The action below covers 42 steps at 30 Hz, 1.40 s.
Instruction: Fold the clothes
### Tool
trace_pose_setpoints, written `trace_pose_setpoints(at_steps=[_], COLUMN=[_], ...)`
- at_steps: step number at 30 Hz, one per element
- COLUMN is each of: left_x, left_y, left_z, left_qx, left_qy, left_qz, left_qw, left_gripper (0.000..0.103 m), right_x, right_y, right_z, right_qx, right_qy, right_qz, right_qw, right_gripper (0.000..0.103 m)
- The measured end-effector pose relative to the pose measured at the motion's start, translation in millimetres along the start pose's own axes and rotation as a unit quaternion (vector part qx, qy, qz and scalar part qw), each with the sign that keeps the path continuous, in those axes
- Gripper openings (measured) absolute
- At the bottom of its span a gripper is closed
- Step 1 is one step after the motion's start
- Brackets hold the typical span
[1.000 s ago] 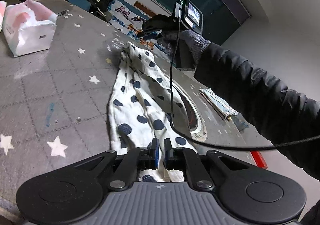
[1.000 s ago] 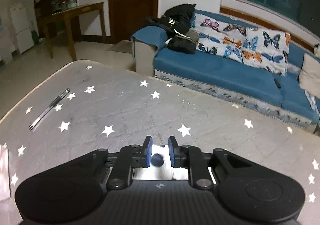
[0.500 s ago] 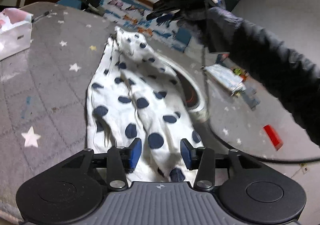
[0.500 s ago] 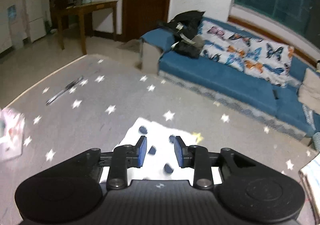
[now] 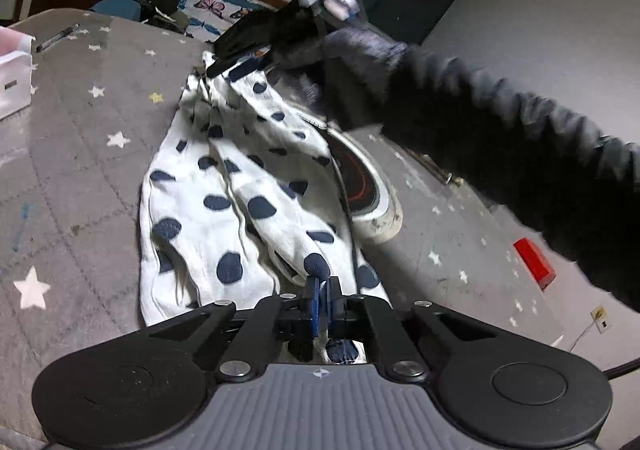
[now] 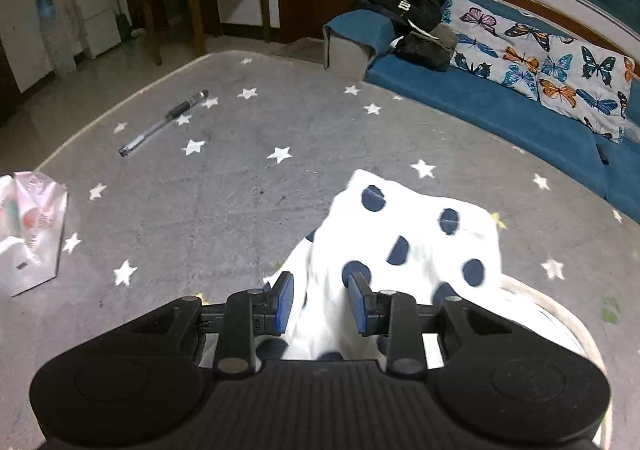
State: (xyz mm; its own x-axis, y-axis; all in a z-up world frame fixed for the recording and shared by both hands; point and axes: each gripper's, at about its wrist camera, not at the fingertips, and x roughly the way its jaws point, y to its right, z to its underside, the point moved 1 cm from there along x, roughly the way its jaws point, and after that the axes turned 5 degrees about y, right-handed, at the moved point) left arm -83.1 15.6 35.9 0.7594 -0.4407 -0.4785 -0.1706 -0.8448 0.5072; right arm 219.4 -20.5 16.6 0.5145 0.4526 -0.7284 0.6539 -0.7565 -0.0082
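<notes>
A: Where is the cloth (image 5: 224, 185)?

B: It lies on the counter (image 5: 72, 153), the grey one with white stars. The cloth is white with dark blue dots. It runs from 6 o'clock up to 12 o'clock in the left view, all bunched in folds.

A: What are the left tongs (image 5: 320, 296) doing?

B: They have just snapped shut. The near end of the cloth is pinched between the 2 blue pads.

A: And the right tongs (image 6: 320, 300)?

B: They are part way open. Their jaws have just been opening. The far end of the cloth sits between the pads, and looks blurry there. The pads do not seem to press on it.

A: Whose arm is that at 2 o'clock?

B: A person's black sleeve (image 5: 520, 153). It reaches to the far end of the cloth.

A: What else is on the counter?

B: A pen (image 6: 164, 121) at 10 o'clock in the right view, well apart from the cloth. A white bag (image 6: 30, 226) at 9 o'clock. A round white-rimmed thing (image 5: 372, 193) just beside the cloth at 3 o'clock, partly under it.
</notes>
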Motion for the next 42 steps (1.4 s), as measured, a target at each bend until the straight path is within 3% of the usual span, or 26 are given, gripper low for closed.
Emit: trace_pose_setpoints(at_steps=[5,7,9,14,18,24,27,29,32,36,42], left_x=[-5,-12,-18,-42,-61,-61,-59,-61,-62,-72,-74], left_y=[-1,-2,-3,-3,-7,-31,-40,-42,-43,-47,-37], left_z=[-10,-13,-17,-28,-32,-26,-21,-17,-15,-17,-39], left_qx=[-0.009,-0.012,-0.014,-0.015,-0.016,-0.05,-0.06,-0.06,-0.056,-0.05,-0.017], left_qy=[0.01,0.017,0.025,0.057,0.08,0.067,0.056,0.051,0.046,0.054,0.076], left_qz=[0.011,0.015,0.019,0.027,0.012,-0.036,-0.054,-0.059,-0.072,-0.094,-0.101], left_qw=[0.9998,0.9997,0.9994,0.9979,0.9966,0.9958,0.9952,0.9952,0.9947,0.9929,0.9919], left_gripper=[0.003,0.003,0.003,0.003,0.002,0.003,0.003,0.003,0.005,0.005,0.006], right_x=[21,23,17,-7,-12,10,6,-10,-34,-62,-93], right_y=[-2,0,3,14,17,15,11,8,14,25,39], right_z=[1,1,-1,-18,-29,-22,-20,-21,-24,-13,39], right_qx=[0.007,0.018,0.023,0.055,0.074,0.098,0.072,0.05,0.033,0.004,-0.035], right_qy=[0.001,0.005,0.016,0.058,0.078,0.05,0.046,0.049,0.054,0.047,0.013], right_qz=[0.028,0.034,0.035,0.025,0.018,-0.003,-0.002,-0.005,-0.004,-0.001,-0.005], right_qw=[1.0,0.999,0.999,0.996,0.994,0.994,0.996,0.998,0.998,0.999,0.999], right_gripper=[0.028,0.011,0.007,0.005,0.005,0.013,0.017,0.019,0.032,0.032,0.032])
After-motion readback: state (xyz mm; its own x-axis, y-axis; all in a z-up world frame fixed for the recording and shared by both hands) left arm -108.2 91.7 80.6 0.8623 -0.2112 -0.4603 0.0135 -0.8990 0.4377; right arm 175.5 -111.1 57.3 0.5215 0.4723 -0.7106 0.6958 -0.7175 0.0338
